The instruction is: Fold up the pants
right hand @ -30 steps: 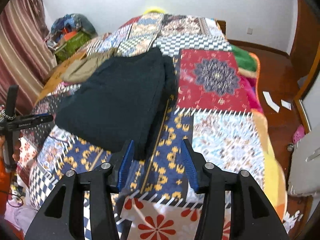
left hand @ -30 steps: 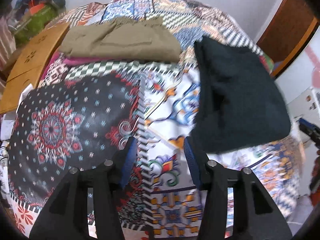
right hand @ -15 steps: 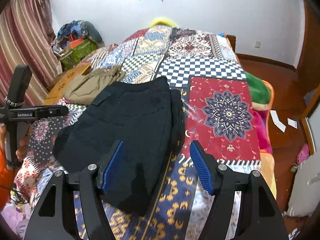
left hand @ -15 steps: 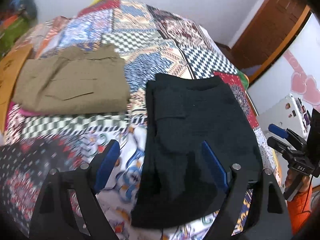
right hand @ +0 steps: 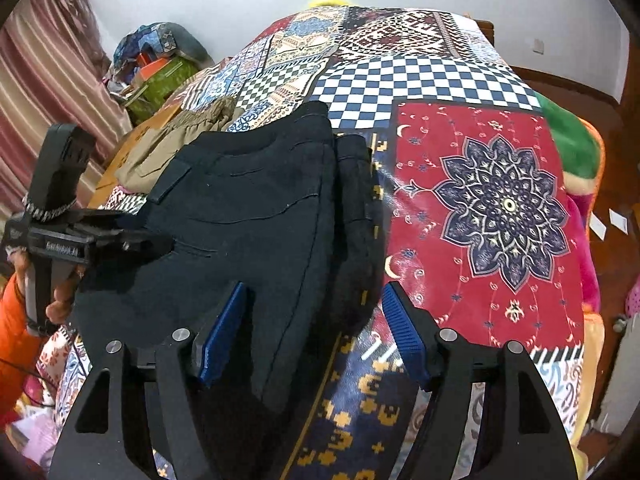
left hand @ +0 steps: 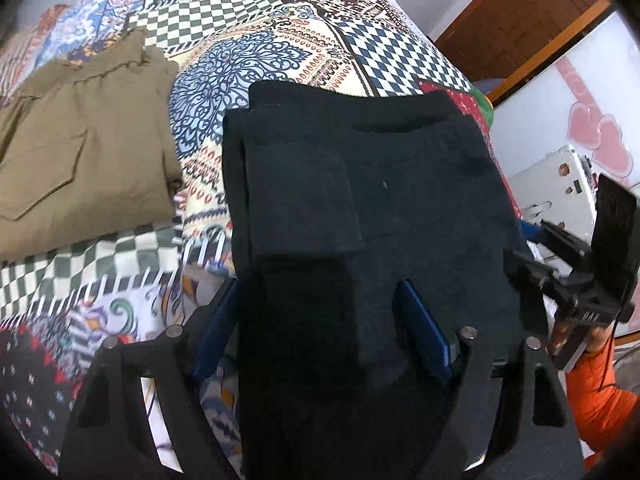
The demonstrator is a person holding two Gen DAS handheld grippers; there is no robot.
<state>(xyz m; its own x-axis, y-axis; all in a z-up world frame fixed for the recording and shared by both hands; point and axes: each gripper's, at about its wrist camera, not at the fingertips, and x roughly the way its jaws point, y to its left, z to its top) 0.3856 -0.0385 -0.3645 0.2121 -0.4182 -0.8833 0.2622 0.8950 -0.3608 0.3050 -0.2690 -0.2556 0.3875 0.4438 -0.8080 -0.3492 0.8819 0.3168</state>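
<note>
In the left wrist view, the left gripper (left hand: 320, 336) points steeply down over the near end of the black pants (left hand: 360, 208), which lie folded lengthwise on the patchwork bedspread (left hand: 256, 52). Its jaws have just been opening and now stand wide, one blue pad off the left edge of the cloth and the other above the dark fabric; the near end of the pants lies between them, and neither pad visibly presses on it. A folded pair of olive-khaki pants (left hand: 80, 160) lies well apart to the left on the same bedspread. At the right edge the right gripper (left hand: 576, 280) shows from the side, held by a hand with an orange sleeve (left hand: 600, 396) below it. In the right wrist view, the right gripper (right hand: 316, 332) hangs over the right edge of the black pants (right hand: 248, 216), its jaws also having just widened: the left pad sits over the fabric, the right pad over the navy and gold patch of the bedspread (right hand: 496, 208), with the pants' edge between them and no clamp visible. The left gripper (right hand: 80, 240) reaches in from the left above the pants, and the khaki pants (right hand: 176, 148) show beyond it.
</note>
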